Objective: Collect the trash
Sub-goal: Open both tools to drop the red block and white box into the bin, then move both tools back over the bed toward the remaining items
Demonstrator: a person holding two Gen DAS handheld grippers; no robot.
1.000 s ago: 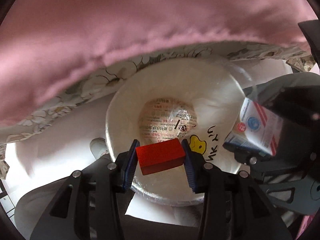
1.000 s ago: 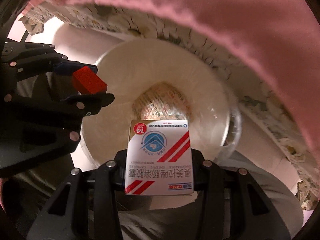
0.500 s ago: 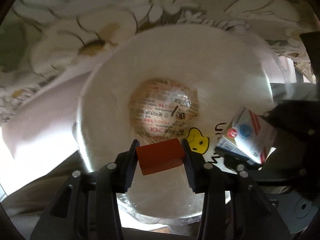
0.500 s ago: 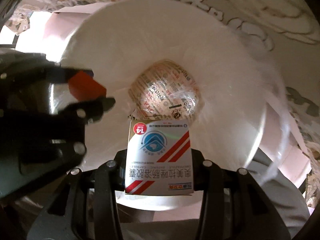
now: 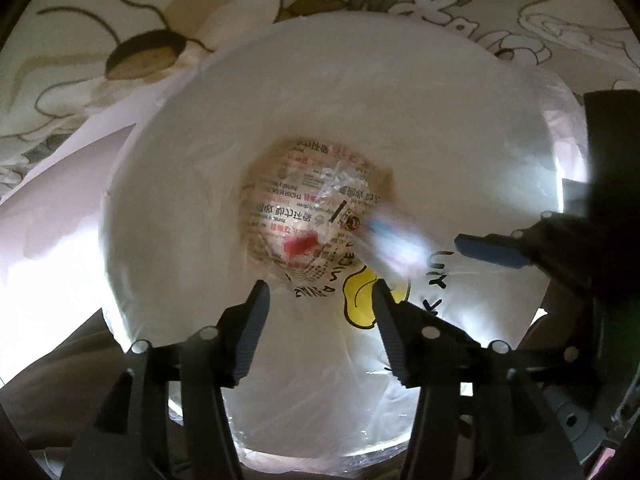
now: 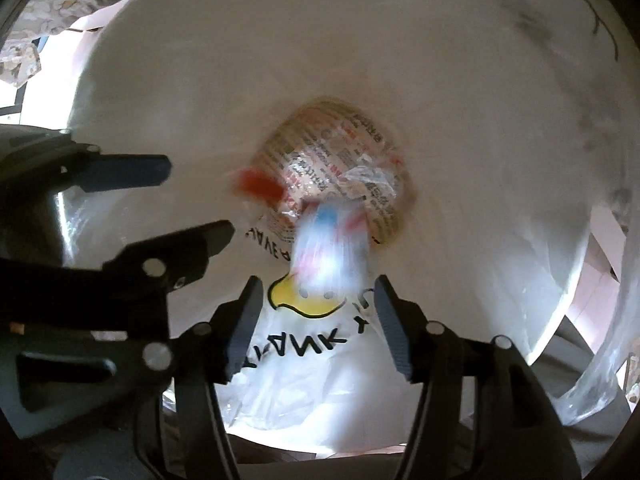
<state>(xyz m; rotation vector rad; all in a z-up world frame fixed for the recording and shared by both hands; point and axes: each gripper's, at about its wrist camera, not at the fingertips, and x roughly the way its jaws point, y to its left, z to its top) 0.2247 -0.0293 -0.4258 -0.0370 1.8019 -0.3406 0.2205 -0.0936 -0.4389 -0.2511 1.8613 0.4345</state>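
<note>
White plastic lines the bin below me, and both my loads are dropping into it right now: the red block shows as a smear low in the well, and the box is a blurred streak just past my right gripper. My left gripper has its jaws opening with nothing between them; the right jaws are opening too, and the box is already clear of the pads. At the bottom lies a printed wrapper, so the pieces should land on soft stuff and stay put. To finish this release well, I judge I should hold both hands level over the middle of the mouth until the pieces settle, not swing away early, since a falling box could clip a pad and tumble over the rim. Both grippers sit close together, the left one at the left edge of the right view, so I would lift them straight up and apart, not across each other. The liner, with its yellow smiley and black letters, bunches loosely near my jaws; I would keep the pads off it so it doesn't snag and drag out of the bin. A flowered cloth lies behind the bin.
</note>
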